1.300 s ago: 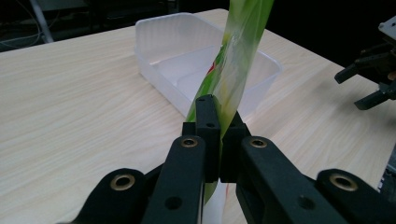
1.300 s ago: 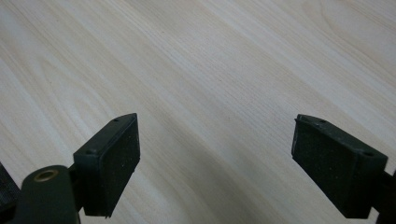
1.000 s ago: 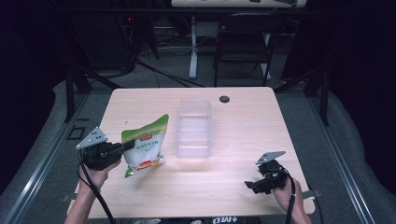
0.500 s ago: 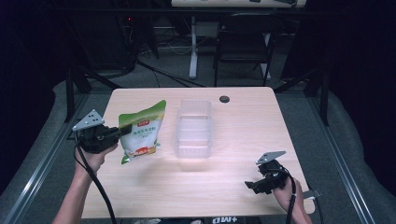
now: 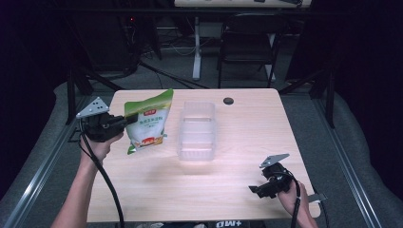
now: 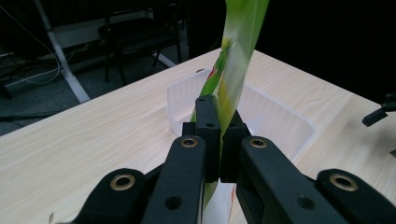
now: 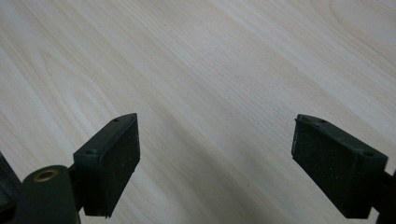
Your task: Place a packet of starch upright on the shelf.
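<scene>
A green and white snack bag hangs in the air over the table's left side, held by its edge. My left gripper is shut on it; in the left gripper view the jaws pinch the bag edge-on at the left gripper. Just right of the bag stands a clear plastic bin, which also lies beyond the jaws as the bin. My right gripper rests low near the table's front right corner, open. In the right gripper view its pads stand wide apart over bare wood, right gripper.
A small black round cap lies at the table's far edge. The wooden table has bare room in front and to the right of the bin. A chair and desk legs stand behind the table. Cables trail from both grippers.
My left gripper has lifted the bag up and away toward the far left, tilting it more upright. The right gripper has stayed put.
</scene>
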`<state>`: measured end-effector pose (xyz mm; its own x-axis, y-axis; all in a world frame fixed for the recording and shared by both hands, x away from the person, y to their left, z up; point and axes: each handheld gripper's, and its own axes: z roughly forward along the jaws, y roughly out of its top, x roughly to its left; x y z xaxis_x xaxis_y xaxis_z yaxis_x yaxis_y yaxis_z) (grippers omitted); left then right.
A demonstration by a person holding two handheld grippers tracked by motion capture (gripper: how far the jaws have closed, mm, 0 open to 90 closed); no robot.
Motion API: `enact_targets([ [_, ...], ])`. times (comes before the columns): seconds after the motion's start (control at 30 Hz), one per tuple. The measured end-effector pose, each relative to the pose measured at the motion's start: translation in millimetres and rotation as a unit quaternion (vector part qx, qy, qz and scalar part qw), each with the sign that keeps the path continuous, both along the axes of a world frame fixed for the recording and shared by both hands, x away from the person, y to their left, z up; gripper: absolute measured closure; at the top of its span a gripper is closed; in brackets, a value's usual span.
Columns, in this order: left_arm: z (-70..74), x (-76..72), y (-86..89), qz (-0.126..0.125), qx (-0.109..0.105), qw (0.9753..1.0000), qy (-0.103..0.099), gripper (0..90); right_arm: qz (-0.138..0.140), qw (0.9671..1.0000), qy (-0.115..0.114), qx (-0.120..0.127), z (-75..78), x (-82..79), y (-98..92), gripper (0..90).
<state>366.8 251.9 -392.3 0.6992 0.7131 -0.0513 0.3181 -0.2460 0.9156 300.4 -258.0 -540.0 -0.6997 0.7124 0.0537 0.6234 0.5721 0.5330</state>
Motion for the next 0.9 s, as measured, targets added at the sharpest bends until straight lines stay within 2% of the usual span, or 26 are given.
enact_targets([
  [0.2, 9.6, 10.3, -10.0, -0.011, 0.003, 0.9999, -0.008, 90.0, 0.001, 1.0, -0.001, -0.002, 0.6, 0.0, 0.3, 14.8],
  [0.47, 16.2, 19.6, -22.3, -0.019, -0.002, 0.9996, -0.018, 90.0, 0.0, 1.0, -0.001, 0.0, 0.7, 0.3, 1.2, 14.8],
  [0.53, 17.6, 22.9, -25.6, -0.024, -0.004, 0.9995, -0.019, 90.0, -0.001, 1.0, -0.002, 0.007, 0.1, -0.5, 2.0, 14.8],
  [0.63, 19.9, 26.8, -31.3, -0.027, -0.003, 0.9994, -0.021, 90.0, 0.002, 1.0, 0.0, 0.002, 1.2, -0.3, 0.4, 14.8],
  [0.67, 20.9, 28.2, -33.3, -0.027, -0.004, 0.9994, -0.021, 90.0, -0.004, 1.0, -0.001, 0.009, 0.4, -0.5, 0.1, 14.8],
  [0.9, 23.3, 34.8, -47.2, -0.041, -0.01, 0.9986, -0.031, 90.0, 0.0, 1.0, 0.0, 0.003, 0.5, -0.1, 0.5, 14.8],
])
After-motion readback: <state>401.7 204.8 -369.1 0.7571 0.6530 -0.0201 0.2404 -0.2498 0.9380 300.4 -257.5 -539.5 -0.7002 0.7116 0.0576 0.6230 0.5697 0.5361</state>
